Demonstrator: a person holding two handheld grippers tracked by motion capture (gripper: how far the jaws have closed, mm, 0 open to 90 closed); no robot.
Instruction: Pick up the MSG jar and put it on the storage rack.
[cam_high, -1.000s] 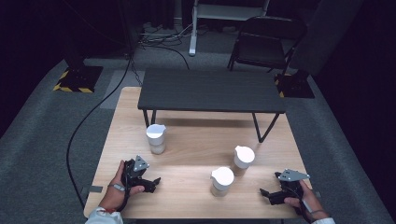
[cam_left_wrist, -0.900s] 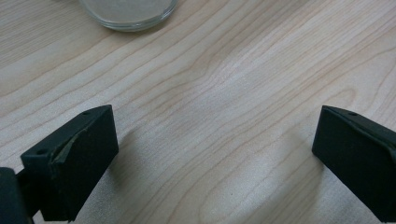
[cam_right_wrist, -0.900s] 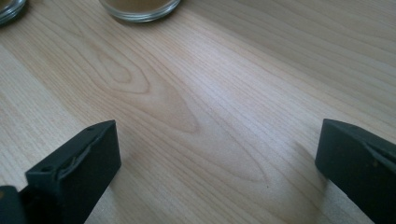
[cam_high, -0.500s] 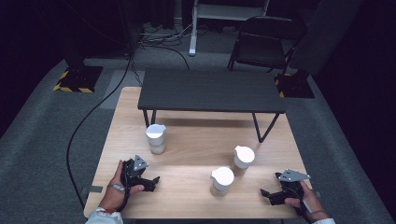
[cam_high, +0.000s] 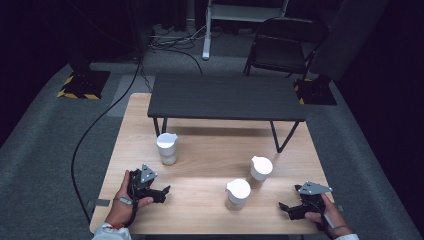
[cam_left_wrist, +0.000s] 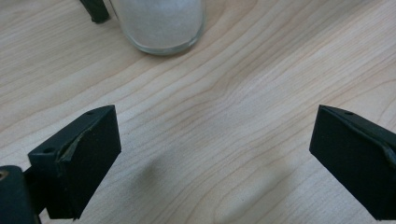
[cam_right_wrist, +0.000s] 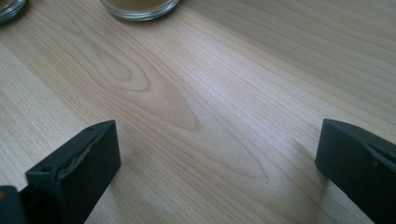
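While both hands rest low at the near edge of the wooden table (cam_high: 210, 145), each gripper stands with its jaws spread wide and nothing between them but bare wood. The left gripper (cam_high: 161, 192) sits near the near-left corner, its jaws pointing toward the middle of the table; its jaws have just been closing slightly, yet they stand wide apart with no thing between them. The right gripper (cam_high: 286, 209) sits near the near-right corner, held in the right hand (cam_high: 325, 216), pointing toward the left. 3 jars with white lids stand on the table, well apart from both grippers: 1 jar (cam_high: 167, 148) toward the left edge, beside the leg of the dark low table (cam_high: 225, 97) that stands across the far edge; 1 jar (cam_high: 237, 193) near the middle of the near edge; 1 jar (cam_high: 261, 171) just beyond it to the right. In the left gripper view a clear jar base (cam_left_wrist: 159, 23) with white contents stands ahead of the jaws.
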